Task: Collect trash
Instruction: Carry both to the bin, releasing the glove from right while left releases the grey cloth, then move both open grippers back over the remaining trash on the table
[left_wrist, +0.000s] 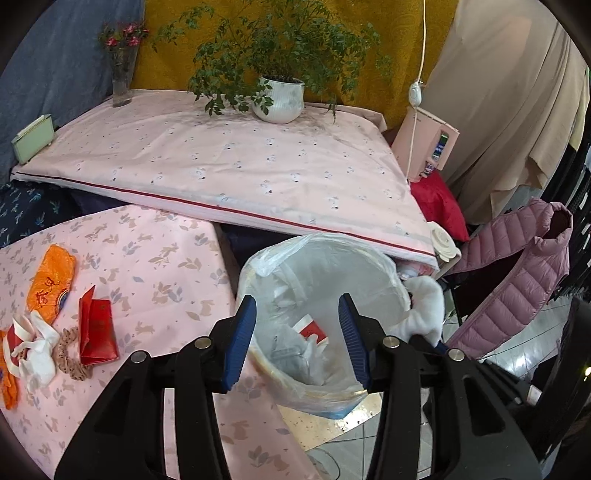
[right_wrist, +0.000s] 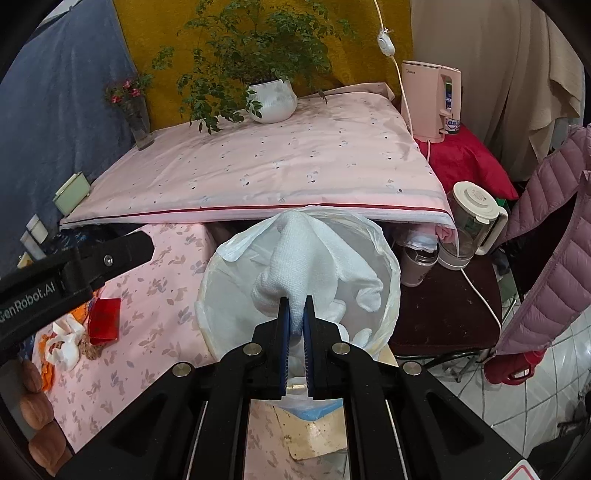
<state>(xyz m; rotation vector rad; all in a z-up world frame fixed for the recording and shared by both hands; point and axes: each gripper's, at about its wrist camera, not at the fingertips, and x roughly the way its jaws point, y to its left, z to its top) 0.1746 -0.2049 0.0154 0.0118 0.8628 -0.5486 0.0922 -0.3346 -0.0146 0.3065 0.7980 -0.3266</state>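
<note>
1. A round bin (left_wrist: 314, 325) lined with a thin, crinkled translucent plastic bag (right_wrist: 376, 236) stands on the tiled floor beside a low table (left_wrist: 155, 266) draped in soft pink cloth printed with rabbits and leaves.
2. Over the bin's mouth the left gripper (left_wrist: 297, 321) hangs tilted downward, its ribbed blue pads (left_wrist: 243, 325) apart with nothing between them; red-and-white paper (left_wrist: 314, 330) and pale scraps lie at the bin's bottom.
3. The right gripper (right_wrist: 296, 314), also angled down above the bin, is clamped on a white waffle-textured cloth (right_wrist: 314, 251) that bulges up across the opening.
4. Left of the bin, on the table, trash remains: a crumpled orange wrapper (left_wrist: 51, 277), a folded red envelope (left_wrist: 98, 328), knotted white plastic (left_wrist: 35, 347) and a beige ruffled ring (left_wrist: 68, 354).
5. Only the left camera looks down to the bin's bottom; there the white cloth shows merely at the bin's right rim.
6. Only the right camera shows a glass kettle (right_wrist: 472, 221) right of the bin, and the left gripper's black body at its left edge.
7. Behind the bin, a leafy plant in a white ribbed pot (left_wrist: 279, 99) sits on a higher pink-covered surface.
</note>
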